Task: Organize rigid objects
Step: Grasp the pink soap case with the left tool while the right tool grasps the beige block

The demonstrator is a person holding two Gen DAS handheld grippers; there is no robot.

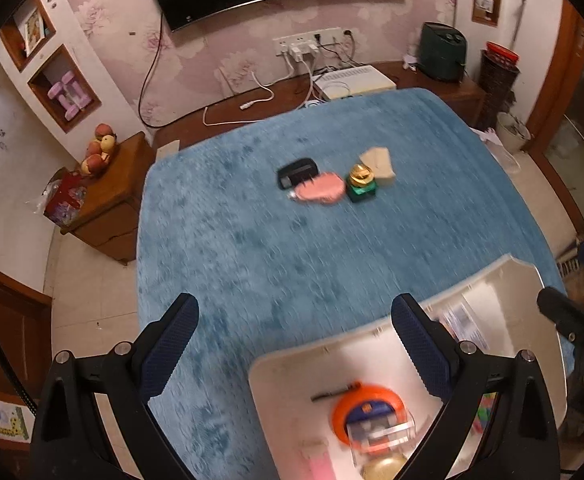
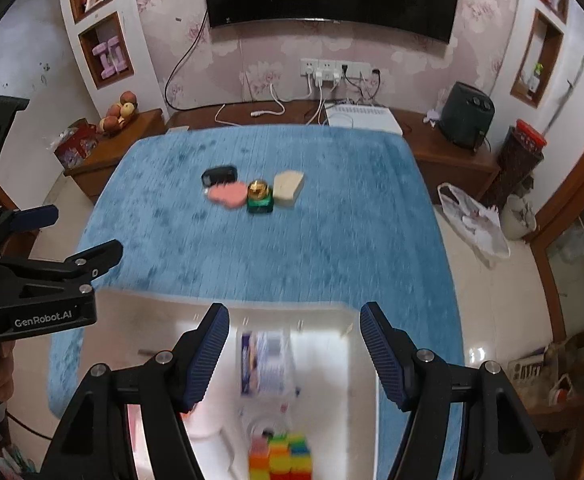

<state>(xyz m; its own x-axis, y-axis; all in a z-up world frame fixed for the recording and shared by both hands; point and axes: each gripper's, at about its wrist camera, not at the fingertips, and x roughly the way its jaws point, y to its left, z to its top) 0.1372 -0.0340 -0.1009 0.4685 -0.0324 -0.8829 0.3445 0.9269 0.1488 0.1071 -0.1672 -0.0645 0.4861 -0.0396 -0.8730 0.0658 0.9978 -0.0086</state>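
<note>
From the left wrist view, the left gripper hangs over the near part of a fluffy blue rug-covered table, its two blue-padded fingers spread wide with nothing between them. Its right finger overlaps the rim of a shallow white plastic tray that sits at the table's near right corner. Inside the tray this view shows a round orange-and-blue tape-measure-like case, a gold round lid at the bottom edge and a blurred printed packet.

Farther back on the rug a tight row of loose items lies together: a black rectangular case, a pink flat pouch touching it, a gold-topped jar on a green box, and a beige wedge-shaped block just beside that.

The right wrist view shows the right gripper released too, its pads parted over the tray and clear of everything in it. Here the printed packet lies between the fingers but below them, and a stack of rainbow-coloured blocks appears at the bottom, which the left view barely catches; the orange case is not seen from here. The left gripper's black body enters at the left edge, with the person's fingers on its handle. The same row shows mid-table: black case, pink pouch, gold-topped jar, beige block.
</note>
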